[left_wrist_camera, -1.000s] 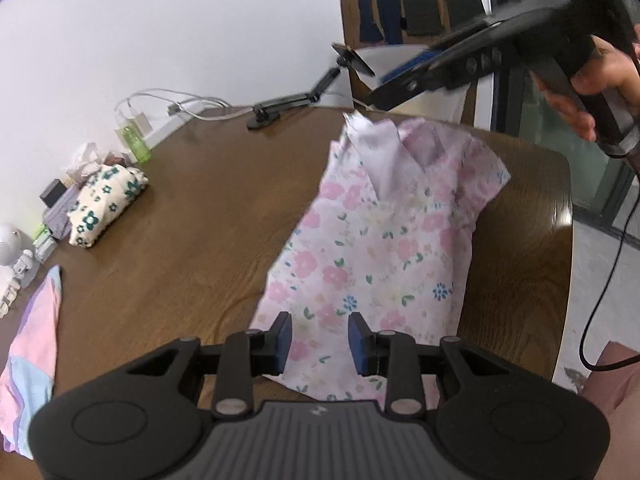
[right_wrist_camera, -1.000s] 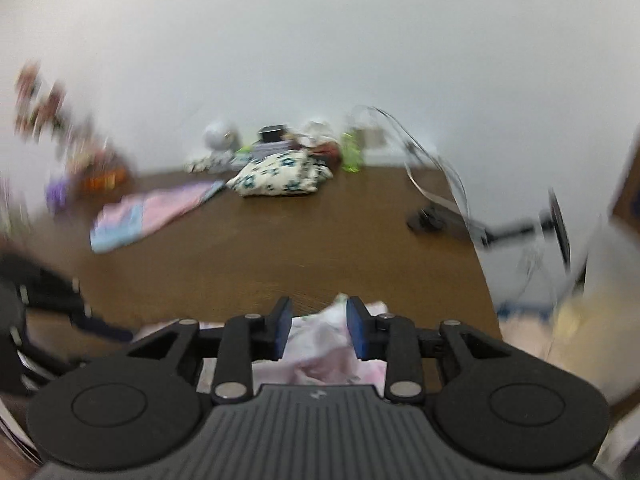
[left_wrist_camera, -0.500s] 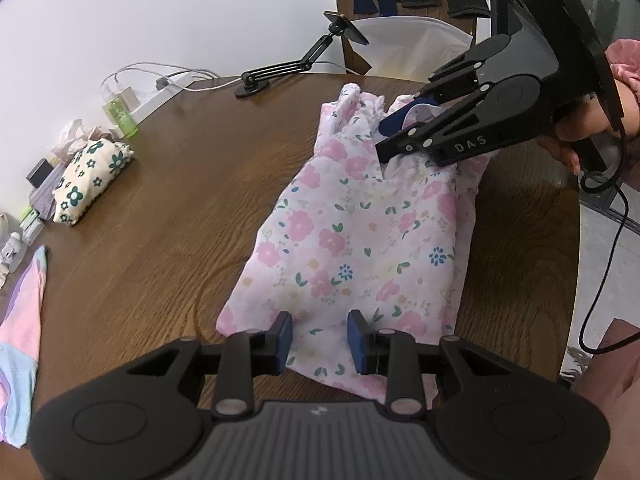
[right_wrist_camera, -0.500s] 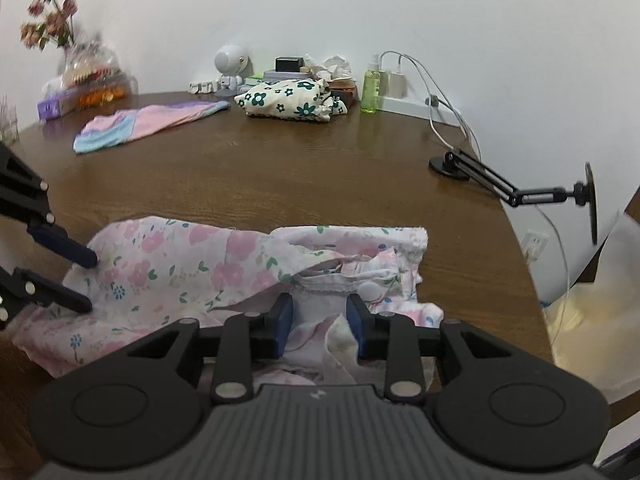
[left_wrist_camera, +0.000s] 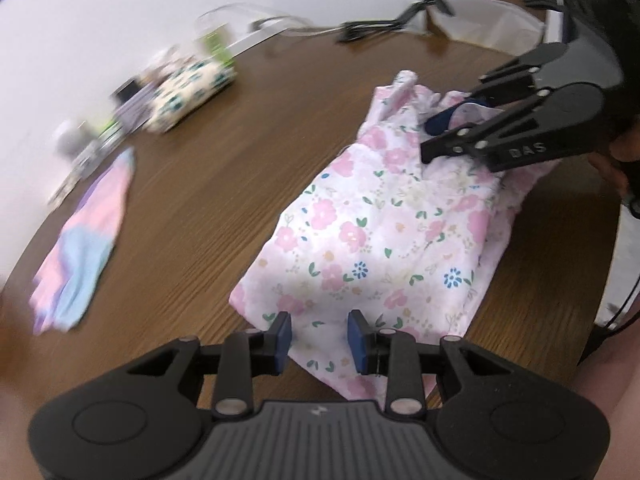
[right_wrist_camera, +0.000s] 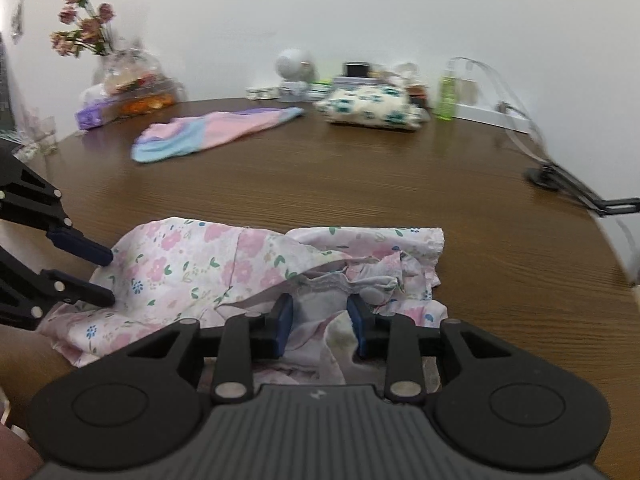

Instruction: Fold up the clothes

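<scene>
A pink floral garment (left_wrist_camera: 380, 232) lies lengthwise on the brown table (left_wrist_camera: 208, 184), its hem near me and its crumpled collar end far. My left gripper (left_wrist_camera: 320, 336) hovers over the hem with its pads apart and flat cloth showing between them. In the right wrist view the left gripper (right_wrist_camera: 110, 278) has its fingertips at the edge of the garment (right_wrist_camera: 180, 264). My right gripper (right_wrist_camera: 320, 320) sits low at the collar with bunched pale fabric filling the gap between its pads. From the left wrist view the right gripper (left_wrist_camera: 426, 138) has a white tuft caught between its fingers.
A folded pink and blue garment (right_wrist_camera: 208, 134) lies further back on the table, beside a floral pouch (right_wrist_camera: 372, 106), a green bottle (right_wrist_camera: 446, 96), small clutter and dried flowers (right_wrist_camera: 84, 20). A black jointed stand (right_wrist_camera: 560, 184) sits near the right rim. The table edge curves close behind the collar.
The right gripper has come down from holding the collar in the air to table level, and the garment's upper end now lies crumpled. The left gripper has swung sideways and stays over the hem.
</scene>
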Demonstrator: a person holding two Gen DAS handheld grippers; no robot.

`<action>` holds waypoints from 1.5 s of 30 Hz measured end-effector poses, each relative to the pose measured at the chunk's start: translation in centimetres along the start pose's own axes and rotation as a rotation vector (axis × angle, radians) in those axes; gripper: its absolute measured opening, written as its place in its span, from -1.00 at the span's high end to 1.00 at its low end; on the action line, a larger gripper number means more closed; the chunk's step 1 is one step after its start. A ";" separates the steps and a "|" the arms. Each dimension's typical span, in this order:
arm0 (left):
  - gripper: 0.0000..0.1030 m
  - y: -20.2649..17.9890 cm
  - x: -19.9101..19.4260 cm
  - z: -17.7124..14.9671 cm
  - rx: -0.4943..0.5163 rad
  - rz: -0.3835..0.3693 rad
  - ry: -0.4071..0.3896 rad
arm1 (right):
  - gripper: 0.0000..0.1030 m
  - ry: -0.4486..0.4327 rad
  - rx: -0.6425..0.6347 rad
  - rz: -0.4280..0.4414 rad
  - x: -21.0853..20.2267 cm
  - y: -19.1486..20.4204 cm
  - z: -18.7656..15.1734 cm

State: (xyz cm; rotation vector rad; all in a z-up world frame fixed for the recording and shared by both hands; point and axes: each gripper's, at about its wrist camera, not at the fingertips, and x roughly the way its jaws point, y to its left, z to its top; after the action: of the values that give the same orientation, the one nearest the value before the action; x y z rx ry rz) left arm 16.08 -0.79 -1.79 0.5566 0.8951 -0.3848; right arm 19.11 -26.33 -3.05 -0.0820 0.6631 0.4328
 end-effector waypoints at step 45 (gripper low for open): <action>0.86 -9.4 0.9 5.0 0.196 -0.151 -0.125 | 0.80 0.328 -0.362 0.301 4.2 1.2 6.4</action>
State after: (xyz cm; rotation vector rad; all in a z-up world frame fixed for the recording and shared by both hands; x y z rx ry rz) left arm 14.74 -11.35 -2.75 0.6389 0.7860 -0.6425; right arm 25.33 -22.39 -0.49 -0.4067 0.9184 0.8389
